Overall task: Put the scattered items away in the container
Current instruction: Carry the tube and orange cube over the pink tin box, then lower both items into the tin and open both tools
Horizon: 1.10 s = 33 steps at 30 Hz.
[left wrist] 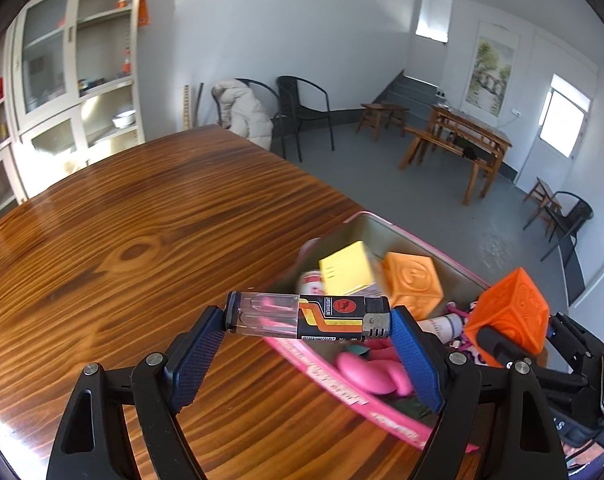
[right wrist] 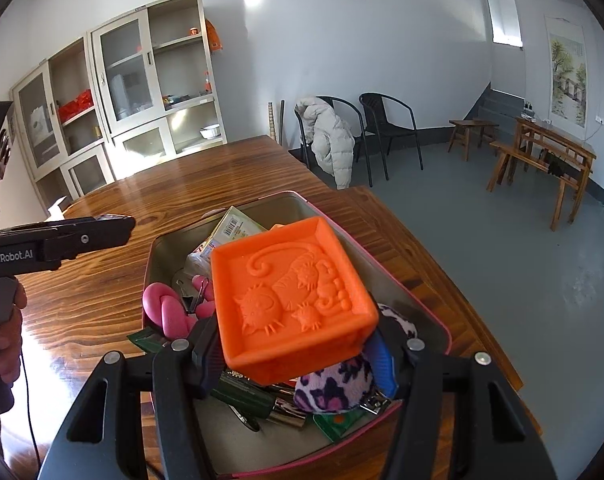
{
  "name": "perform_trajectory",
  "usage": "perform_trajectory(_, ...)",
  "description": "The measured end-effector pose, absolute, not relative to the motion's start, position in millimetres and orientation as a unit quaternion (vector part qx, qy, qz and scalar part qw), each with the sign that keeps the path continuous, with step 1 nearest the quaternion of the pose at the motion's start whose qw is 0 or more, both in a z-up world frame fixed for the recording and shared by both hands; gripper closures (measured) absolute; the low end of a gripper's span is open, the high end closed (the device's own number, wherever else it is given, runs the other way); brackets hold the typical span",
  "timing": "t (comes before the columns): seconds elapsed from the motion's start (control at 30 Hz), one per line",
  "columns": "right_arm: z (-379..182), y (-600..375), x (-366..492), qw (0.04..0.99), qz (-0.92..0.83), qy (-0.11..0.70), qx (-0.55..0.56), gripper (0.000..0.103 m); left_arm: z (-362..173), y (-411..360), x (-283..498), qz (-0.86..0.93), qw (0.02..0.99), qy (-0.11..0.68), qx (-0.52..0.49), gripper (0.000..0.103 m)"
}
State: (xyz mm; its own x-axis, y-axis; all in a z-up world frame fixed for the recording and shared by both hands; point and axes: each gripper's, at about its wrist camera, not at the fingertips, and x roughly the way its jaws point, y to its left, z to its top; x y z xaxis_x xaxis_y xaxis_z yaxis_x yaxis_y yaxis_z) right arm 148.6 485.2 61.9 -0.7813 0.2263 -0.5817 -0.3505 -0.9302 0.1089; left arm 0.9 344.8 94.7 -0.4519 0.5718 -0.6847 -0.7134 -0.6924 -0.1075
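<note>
My left gripper (left wrist: 308,318) is shut on a lighter (left wrist: 308,317) with a clear end and a black and orange label, held crosswise above the near left rim of the pink tin (left wrist: 302,354). My right gripper (right wrist: 296,334) is shut on an orange embossed cube (right wrist: 292,300) and holds it over the tin (right wrist: 158,248). The cube also shows at the right of the left wrist view (left wrist: 510,314). In the tin lie a pale orange cube (left wrist: 412,280), a yellow box (left wrist: 346,268), a pink toy (right wrist: 168,310), a purple spotted plush (right wrist: 334,390) and several small items.
The tin stands near the right edge of a wooden table (left wrist: 122,240). The left gripper body (right wrist: 58,240) shows at the left of the right wrist view. Beyond the table are black chairs (right wrist: 386,128), a cabinet (right wrist: 154,80) and wooden furniture (left wrist: 462,140).
</note>
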Motion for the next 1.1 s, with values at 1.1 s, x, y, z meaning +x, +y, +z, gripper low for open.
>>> perform_trajectory(1.1,56.4,475.4,145.9,0.148,0.942,0.063,-0.296,0.034,75.6,402.6,8.2,0.823,0.405,0.127,-0.378,0.018)
